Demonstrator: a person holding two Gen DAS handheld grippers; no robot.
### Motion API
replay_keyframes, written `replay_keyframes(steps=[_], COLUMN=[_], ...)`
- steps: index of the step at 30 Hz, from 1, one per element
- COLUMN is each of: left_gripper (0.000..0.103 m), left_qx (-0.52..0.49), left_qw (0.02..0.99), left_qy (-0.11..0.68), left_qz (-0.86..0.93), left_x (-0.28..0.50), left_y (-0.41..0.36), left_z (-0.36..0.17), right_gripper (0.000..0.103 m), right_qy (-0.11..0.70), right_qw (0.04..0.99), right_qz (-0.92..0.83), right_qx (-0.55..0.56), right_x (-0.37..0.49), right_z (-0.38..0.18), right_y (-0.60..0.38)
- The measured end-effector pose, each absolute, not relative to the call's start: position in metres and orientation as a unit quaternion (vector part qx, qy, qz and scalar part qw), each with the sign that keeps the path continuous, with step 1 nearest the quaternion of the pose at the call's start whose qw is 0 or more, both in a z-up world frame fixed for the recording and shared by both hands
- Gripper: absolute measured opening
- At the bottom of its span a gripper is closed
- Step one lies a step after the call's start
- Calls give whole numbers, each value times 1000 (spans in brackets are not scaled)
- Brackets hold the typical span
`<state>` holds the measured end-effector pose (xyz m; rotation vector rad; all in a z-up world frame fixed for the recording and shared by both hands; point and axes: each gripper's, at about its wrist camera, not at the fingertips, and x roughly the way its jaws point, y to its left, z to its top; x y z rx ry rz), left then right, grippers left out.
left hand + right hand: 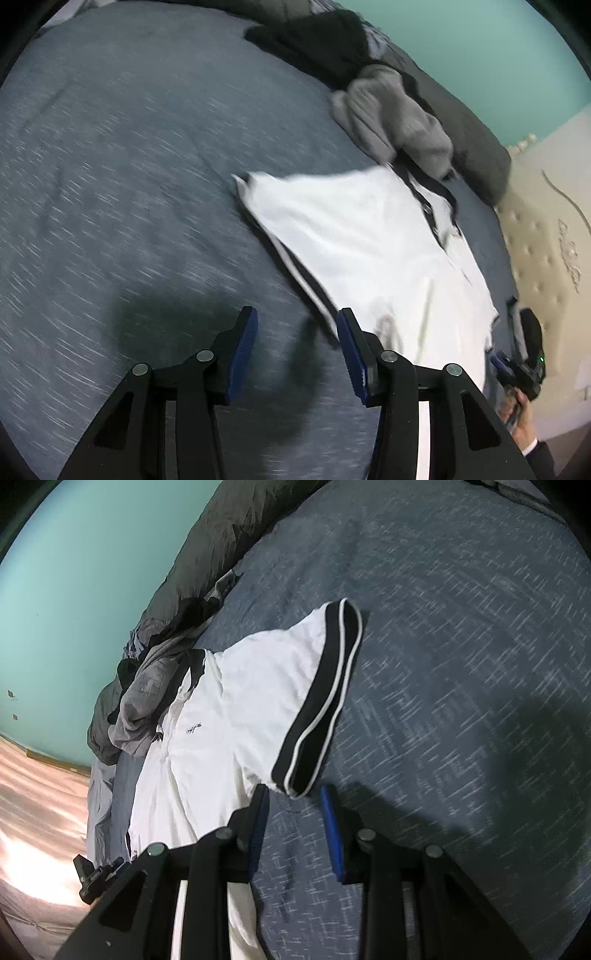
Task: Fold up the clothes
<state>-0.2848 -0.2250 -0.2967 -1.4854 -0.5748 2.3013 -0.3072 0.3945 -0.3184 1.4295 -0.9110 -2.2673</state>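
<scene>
A white shirt (362, 236) with black trim lies spread on the blue-grey bedspread (110, 166). My left gripper (297, 325) is open over bare bedspread, and its right finger is at the shirt's near edge. Nothing is between its pads. In the right wrist view the shirt (229, 709) has its sleeve folded over, showing a black cuff with a white stripe (317, 709). My right gripper (294, 801) is open just short of the cuff's tip, its pads apart from the cloth. The other gripper, held in a hand, shows at each view's edge.
A crumpled grey garment (391, 114) and a dark duvet (476, 147) lie past the shirt's collar, with a black garment (314, 40) farther back. A teal wall (74, 590) is behind. A cream padded surface (546, 240) borders the bed.
</scene>
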Motion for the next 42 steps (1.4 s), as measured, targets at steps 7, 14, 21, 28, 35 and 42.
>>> replay_keyframes(steps=[7,14,21,28,35,42], left_gripper=[55,33,6,1,0,24], left_qx=[-525,-519,-518,-518,-520,-517], left_qw=[168,171,177,179,176,177], left_qy=[-211,-203,-200,-203,-212,-218], left_qz=[807,812,812,811,808,808], left_x=[-288,-289,-287,-286,-283,-279], left_y=[-208,-207,-207,-207,-213,-209], left_z=[-312,-315,-317,-317,-316,-311], right_gripper=[33,32,15,11,7,36], right_qy=[-319,-313,-314,-312,-318,-320], right_qw=[156,165,157,140,152,159], right_qz=[-791,-794,-801,-809,-814,-811], right_qx=[499,495,485,478,462,464], right_x=[-313,-317,-316,-313,-313,-320], right_z=[-322,-327,-328,-323,-317,-318], right_y=[384,379,381,389,398,390])
